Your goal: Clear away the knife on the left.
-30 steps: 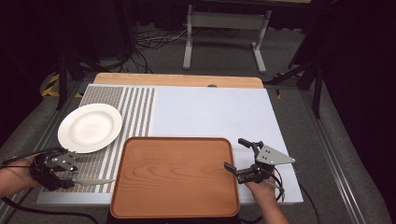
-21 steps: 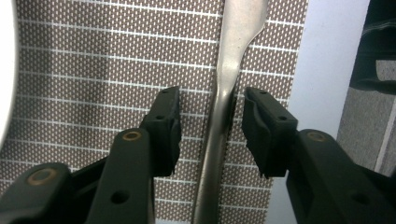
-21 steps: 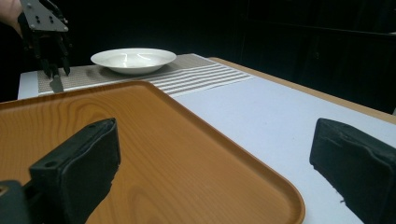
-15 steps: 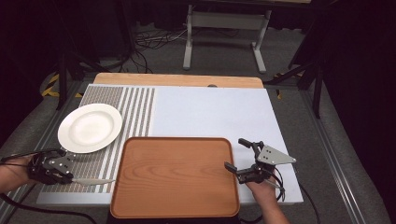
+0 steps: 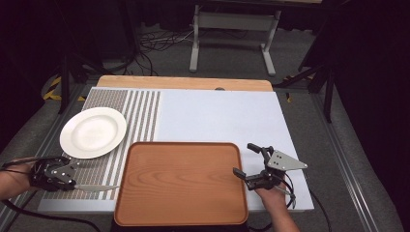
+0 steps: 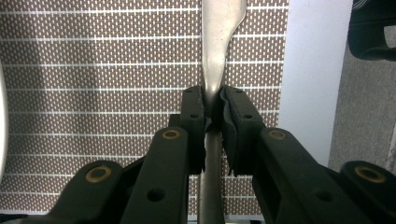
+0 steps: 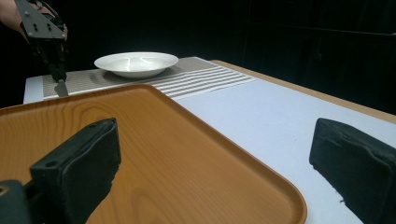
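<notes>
Left gripper view is showing the left gripper [image 6: 213,109] clamping its two black pads onto the handle of a butter knife [image 6: 217,42], the jaws having just been closing around it. The knife is lying flat on the striped placemat [image 6: 93,70] near the front left corner of the table, its blade pointing toward the wooden tray [image 5: 181,181]. In the high view the knife [image 5: 94,187] is sitting just beside the tray's left rim, with the white plate [image 5: 93,131] farther back on the same mat.

The knife is looking like thin polished metal: stiff, light and probably slippery, so a firm pinch on the narrow neck where the handle widens into the blade seems the safest hold, and it may pivot between the pads if lifted quickly.

The right gripper [image 5: 254,164] is resting at the tray's right edge with its jaws spread wide and nothing between them.

Room for moving is generous: the tray's surface is bare, and the white mat [image 5: 217,116] behind it is open toward the back edge. The tray's raised rim is the one lip the blade would need to clear.
</notes>
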`<action>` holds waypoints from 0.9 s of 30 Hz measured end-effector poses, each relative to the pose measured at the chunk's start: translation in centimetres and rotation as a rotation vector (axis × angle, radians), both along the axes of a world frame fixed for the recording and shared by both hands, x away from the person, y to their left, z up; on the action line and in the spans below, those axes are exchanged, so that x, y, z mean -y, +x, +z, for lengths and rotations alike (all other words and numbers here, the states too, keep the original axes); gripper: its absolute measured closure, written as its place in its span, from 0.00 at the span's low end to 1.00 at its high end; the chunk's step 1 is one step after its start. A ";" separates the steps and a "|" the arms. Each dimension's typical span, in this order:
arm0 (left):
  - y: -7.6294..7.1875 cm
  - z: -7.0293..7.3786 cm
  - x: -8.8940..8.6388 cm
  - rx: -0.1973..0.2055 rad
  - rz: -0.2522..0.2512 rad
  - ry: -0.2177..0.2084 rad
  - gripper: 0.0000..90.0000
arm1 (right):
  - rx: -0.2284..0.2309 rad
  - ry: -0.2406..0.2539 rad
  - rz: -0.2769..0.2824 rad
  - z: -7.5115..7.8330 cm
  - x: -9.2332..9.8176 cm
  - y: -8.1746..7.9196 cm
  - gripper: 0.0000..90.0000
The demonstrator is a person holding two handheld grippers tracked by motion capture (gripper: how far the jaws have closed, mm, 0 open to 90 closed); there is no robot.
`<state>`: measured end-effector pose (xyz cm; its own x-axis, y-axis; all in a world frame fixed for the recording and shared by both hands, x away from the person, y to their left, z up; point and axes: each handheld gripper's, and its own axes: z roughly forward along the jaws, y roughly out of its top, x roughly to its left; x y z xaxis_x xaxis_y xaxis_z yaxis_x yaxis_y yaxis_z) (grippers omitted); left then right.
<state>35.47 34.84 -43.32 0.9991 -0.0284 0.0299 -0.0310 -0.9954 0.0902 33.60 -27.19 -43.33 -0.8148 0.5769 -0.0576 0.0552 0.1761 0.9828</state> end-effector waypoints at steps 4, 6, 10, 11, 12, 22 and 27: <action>0.1 0.0 0.1 -0.002 0.001 0.006 0.89 | 0.001 0.001 -0.001 0.0 0.0 0.0 0.03; 0.0 0.0 0.1 0.002 -0.002 0.008 0.89 | 0.000 0.000 -0.002 0.0 0.0 0.0 0.03; 0.0 0.1 0.2 0.001 0.009 0.015 0.89 | 0.001 0.003 -0.002 0.0 0.0 0.0 0.03; 0.0 0.2 0.2 0.001 0.013 0.013 0.89 | 0.001 0.005 -0.003 0.0 0.1 0.0 0.03; 0.0 0.3 0.1 0.000 0.020 0.015 0.89 | 0.001 0.005 -0.002 0.0 0.1 0.0 0.03; -0.1 2.4 0.1 0.011 0.099 -0.034 0.89 | 0.006 0.010 -0.005 0.1 0.2 0.0 0.03; -0.3 3.4 0.6 0.017 0.116 -0.059 0.89 | 0.007 0.012 -0.005 0.1 0.2 0.0 0.03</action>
